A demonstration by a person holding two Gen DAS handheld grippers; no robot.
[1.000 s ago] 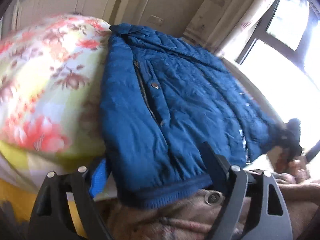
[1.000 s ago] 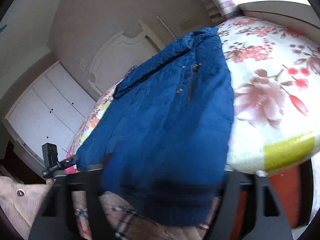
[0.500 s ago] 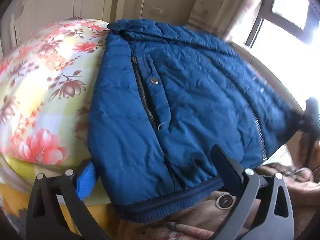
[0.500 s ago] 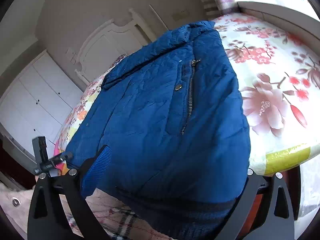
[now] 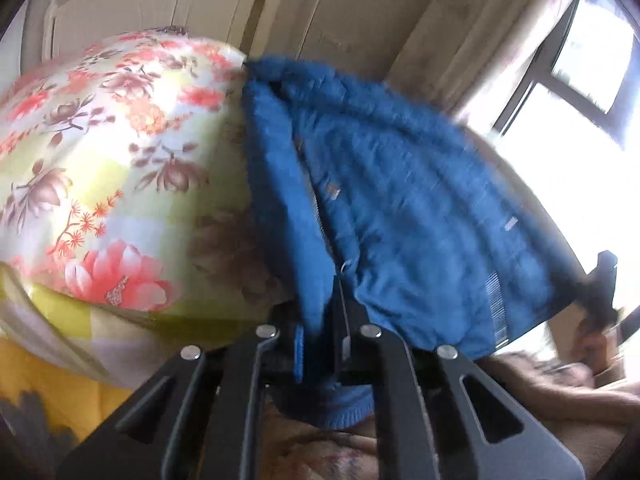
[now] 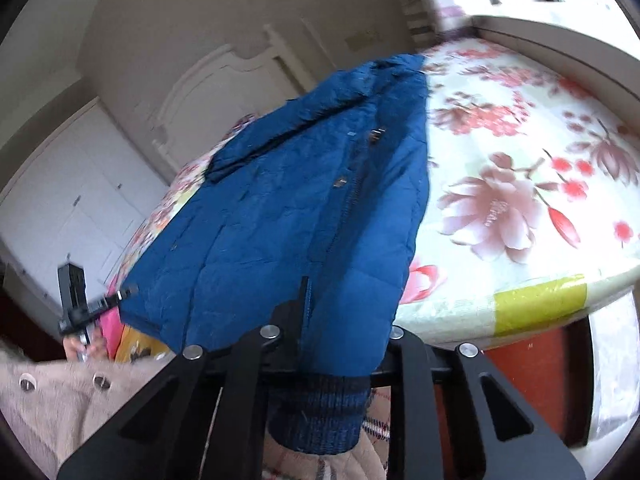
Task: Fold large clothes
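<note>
A blue quilted jacket (image 5: 400,208) lies on the flowered bed (image 5: 100,152), collar at the far end, its ribbed hem toward me. My left gripper (image 5: 320,344) is shut on the hem at one bottom corner. My right gripper (image 6: 340,340) is shut on the hem (image 6: 320,412) at the other corner of the jacket (image 6: 304,208). The hem is lifted off the bed edge (image 6: 540,300). The right gripper also shows at the right of the left wrist view (image 5: 600,292), and the left gripper at the left of the right wrist view (image 6: 76,300).
The person's beige coat (image 6: 52,408) is close below both grippers. A white wardrobe (image 6: 68,208) and a white headboard (image 6: 224,80) stand behind the bed. A bright window (image 5: 588,92) is to the right.
Both grippers have closed on the jacket hem; half a second ago their fingers stood wide apart around it. The hem is now bunched between the fingers and raised.
</note>
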